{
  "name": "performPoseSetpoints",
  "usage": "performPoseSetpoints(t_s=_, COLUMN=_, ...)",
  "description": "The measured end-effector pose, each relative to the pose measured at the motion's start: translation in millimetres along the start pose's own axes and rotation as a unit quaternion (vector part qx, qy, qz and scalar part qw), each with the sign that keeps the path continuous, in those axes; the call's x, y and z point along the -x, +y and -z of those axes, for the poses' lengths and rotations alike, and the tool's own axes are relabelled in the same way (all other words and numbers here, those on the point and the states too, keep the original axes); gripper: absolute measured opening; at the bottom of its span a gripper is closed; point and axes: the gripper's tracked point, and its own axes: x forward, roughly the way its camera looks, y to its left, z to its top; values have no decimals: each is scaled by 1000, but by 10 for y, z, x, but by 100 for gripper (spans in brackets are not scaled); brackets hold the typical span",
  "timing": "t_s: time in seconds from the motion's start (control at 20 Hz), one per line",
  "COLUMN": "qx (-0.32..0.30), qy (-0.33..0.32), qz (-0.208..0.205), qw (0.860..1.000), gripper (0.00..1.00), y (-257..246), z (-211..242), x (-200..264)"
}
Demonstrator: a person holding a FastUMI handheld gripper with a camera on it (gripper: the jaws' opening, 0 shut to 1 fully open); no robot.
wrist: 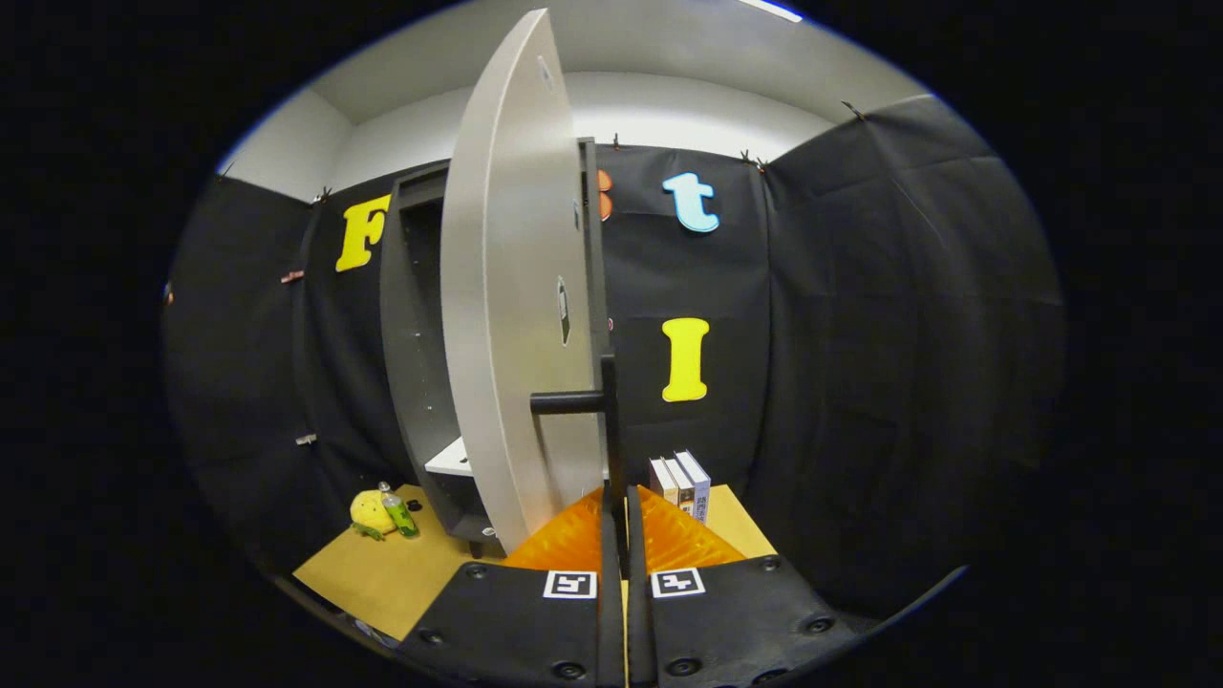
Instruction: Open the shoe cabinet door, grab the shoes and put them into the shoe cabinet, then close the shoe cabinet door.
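Observation:
The shoe cabinet [413, 315] is a dark grey upright box standing just ahead on a tan surface. Its pale grey door [506, 287] is swung partly open towards me, edge-on, so the dark inside and a white shelf [449, 461] show to its left. A black bar handle [609, 420] runs down the door's free edge. My gripper [616, 495] is shut on the door handle, and its orange fingers [564, 545] press on the bar from both sides.
A yellow plush toy [369, 514] and a green bottle [398, 511] lie on the tan surface [382, 573] left of the cabinet. Three upright books [680, 483] stand just right of the door, beyond the fingers. Black cloth walls close in all around.

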Motion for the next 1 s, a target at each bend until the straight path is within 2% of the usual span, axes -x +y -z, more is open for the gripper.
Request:
performPoseSetpoints(t_s=0.2, qx=3, qy=-5, qz=-1, qw=1000, gripper=8, y=-67, z=-7, x=252)
performPoseSetpoints(t_s=0.3, qx=8, qy=-10, qz=22, qw=1000, gripper=11, y=-192, z=-5, x=371)
performPoseSetpoints(t_s=0.5, qx=2, qy=-46, qz=68, qw=997, gripper=9, y=-240, z=-182, x=671)
performPoseSetpoints(t_s=0.6, qx=-10, qy=-62, qz=58, qw=996, gripper=14, y=-76, z=-235, x=781)
performPoseSetpoints(t_s=0.7, qx=-19, qy=-66, qz=23, qw=997, gripper=38, y=260, z=-228, x=832)
performPoseSetpoints(t_s=0.95, qx=26, qy=-26, qz=-59, qw=998, gripper=99, y=1142, z=124, x=864)
performPoseSetpoints(t_s=1.0, qx=32, qy=-11, qz=-68, qw=997, gripper=98, y=1284, z=266, x=866)
